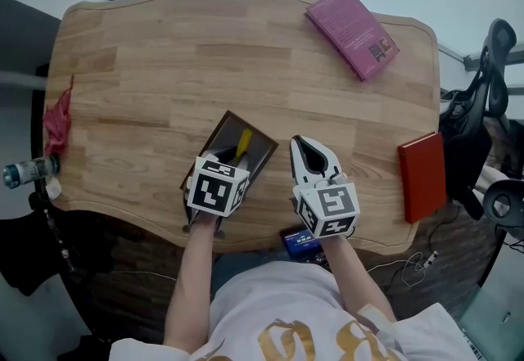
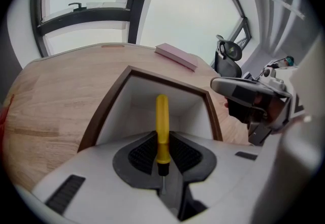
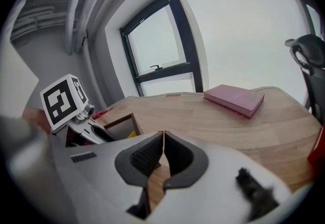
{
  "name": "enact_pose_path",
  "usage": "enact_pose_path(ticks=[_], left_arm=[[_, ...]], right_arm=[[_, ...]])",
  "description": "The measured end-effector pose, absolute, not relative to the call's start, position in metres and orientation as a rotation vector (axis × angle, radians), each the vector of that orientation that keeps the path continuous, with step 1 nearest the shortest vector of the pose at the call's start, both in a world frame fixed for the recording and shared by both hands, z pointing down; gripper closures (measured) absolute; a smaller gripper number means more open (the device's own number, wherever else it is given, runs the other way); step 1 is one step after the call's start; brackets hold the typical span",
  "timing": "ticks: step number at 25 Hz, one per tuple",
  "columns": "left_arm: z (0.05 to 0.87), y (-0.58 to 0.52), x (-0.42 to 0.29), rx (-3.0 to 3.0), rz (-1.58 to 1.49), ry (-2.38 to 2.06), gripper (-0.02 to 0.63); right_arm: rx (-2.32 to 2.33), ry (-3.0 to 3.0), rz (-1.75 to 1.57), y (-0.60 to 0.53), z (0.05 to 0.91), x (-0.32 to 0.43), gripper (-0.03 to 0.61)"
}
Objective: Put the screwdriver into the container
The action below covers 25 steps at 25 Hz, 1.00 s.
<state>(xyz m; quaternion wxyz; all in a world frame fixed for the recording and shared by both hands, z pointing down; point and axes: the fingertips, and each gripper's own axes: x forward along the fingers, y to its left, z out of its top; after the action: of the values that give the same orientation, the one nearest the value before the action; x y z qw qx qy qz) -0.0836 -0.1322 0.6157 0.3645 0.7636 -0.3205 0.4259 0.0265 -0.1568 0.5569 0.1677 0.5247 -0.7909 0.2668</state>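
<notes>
Over the white-walled container [image 2: 133, 100], the left gripper [image 2: 161, 137] clamps the yellow screwdriver [image 2: 161, 122] by its lower handle between partly parted pads [image 2: 142, 153]. Just beside it, the right gripper [image 3: 163, 139] is closed and empty.

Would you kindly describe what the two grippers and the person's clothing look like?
Both the left gripper and right gripper have pale grey bodies with black ribbed pads, each carrying a white cube printed with black square markers. The person wears a white top with gold print.
</notes>
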Motion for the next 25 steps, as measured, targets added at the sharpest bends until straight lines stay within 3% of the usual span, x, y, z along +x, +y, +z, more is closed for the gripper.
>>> enact_pose_path(ticks=[25], left_arm=[[0.643, -0.124, -0.085, 1.854, 1.242, -0.757, 0.535]], right_arm=[[1.505, -2.232, 0.789, -0.157, 0.566, 0.033, 0.546]])
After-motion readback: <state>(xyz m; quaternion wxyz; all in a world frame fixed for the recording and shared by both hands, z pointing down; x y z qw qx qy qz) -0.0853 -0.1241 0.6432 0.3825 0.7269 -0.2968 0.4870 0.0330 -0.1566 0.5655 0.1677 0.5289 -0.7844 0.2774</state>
